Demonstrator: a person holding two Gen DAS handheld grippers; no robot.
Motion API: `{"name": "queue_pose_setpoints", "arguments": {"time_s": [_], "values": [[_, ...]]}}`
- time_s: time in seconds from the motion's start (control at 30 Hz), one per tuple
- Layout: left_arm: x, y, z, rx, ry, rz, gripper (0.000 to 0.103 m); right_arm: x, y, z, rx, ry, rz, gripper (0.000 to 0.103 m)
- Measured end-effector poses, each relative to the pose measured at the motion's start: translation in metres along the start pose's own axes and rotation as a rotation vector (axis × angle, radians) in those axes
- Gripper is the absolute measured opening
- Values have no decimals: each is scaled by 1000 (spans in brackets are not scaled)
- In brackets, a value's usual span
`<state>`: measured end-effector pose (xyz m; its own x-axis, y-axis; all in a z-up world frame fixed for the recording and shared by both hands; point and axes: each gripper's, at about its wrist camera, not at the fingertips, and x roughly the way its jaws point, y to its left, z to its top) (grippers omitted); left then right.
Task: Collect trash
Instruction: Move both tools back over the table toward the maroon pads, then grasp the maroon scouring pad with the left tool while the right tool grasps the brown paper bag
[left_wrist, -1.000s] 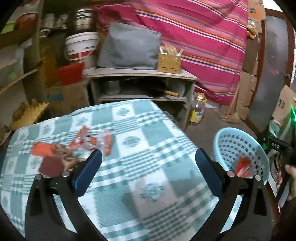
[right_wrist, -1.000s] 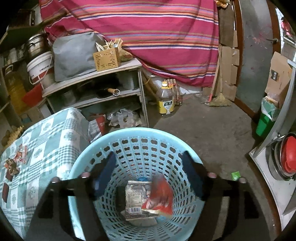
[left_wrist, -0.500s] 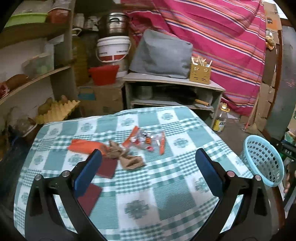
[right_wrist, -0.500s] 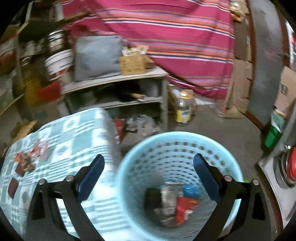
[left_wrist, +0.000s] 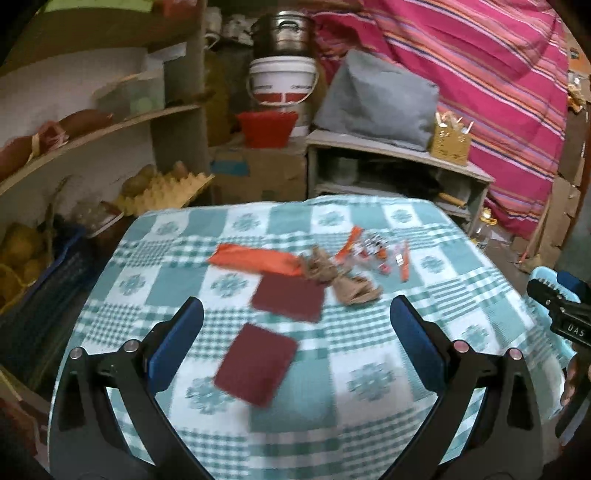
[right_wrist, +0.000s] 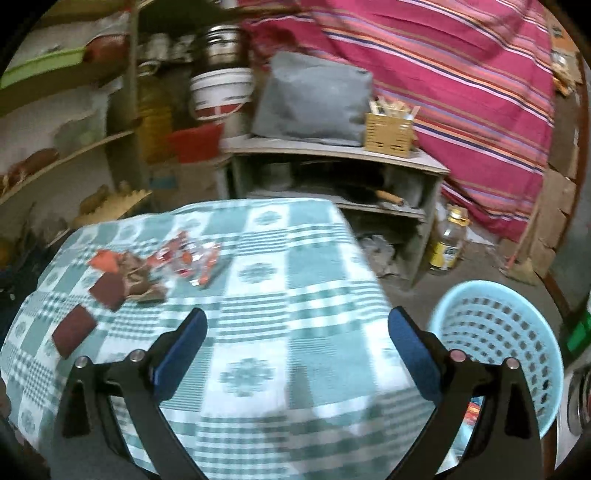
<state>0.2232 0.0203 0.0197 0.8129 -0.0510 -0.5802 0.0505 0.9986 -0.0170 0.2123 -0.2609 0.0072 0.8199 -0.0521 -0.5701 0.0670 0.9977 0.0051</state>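
Trash lies on the green checked tablecloth (left_wrist: 369, 376): two dark red flat packets (left_wrist: 256, 363) (left_wrist: 290, 297), an orange wrapper (left_wrist: 258, 260), crumpled brown paper (left_wrist: 343, 280) and a clear wrapper with red print (left_wrist: 376, 249). My left gripper (left_wrist: 295, 343) is open and empty above the near dark red packet. My right gripper (right_wrist: 295, 350) is open and empty over the table's right part; the trash (right_wrist: 147, 273) lies to its far left. The light blue basket (right_wrist: 502, 339) stands on the floor right of the table.
A grey shelf unit (right_wrist: 332, 173) with a grey bag and a yellow box stands behind the table. A bottle (right_wrist: 447, 240) is on the floor. Wall shelves (left_wrist: 92, 140) and egg trays (left_wrist: 162, 192) are at left. A striped red cloth (left_wrist: 480, 92) hangs behind.
Both grippers have swung left from the basket toward the table. The left one now sits over the trash pile; the right one has left the basket and looks across the tablecloth.
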Motion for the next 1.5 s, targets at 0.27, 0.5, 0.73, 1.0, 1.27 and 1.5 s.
{"name": "queue_pose_setpoints", "arguments": {"time_s": [0.27, 0.5, 0.73, 1.0, 1.27, 1.5], "values": [[12, 42, -20, -19, 53, 7, 98, 16, 41, -5, -60, 37, 34, 96], [36, 65, -24, -60, 116, -6, 98, 27, 54, -5, -63, 51, 23, 96], [57, 77, -26, -92, 165, -11, 98, 37, 59, -7, -78, 70, 12, 96], [82, 68, -35, -42, 231, -45, 98, 48, 57, -7, -70, 100, -5, 96], [110, 43, -44, 45, 361, -103, 98, 61, 55, -6, -41, 132, -11, 96], [113, 50, -45, 13, 355, -106, 97, 67, 63, -7, -37, 154, 6, 96]]}}
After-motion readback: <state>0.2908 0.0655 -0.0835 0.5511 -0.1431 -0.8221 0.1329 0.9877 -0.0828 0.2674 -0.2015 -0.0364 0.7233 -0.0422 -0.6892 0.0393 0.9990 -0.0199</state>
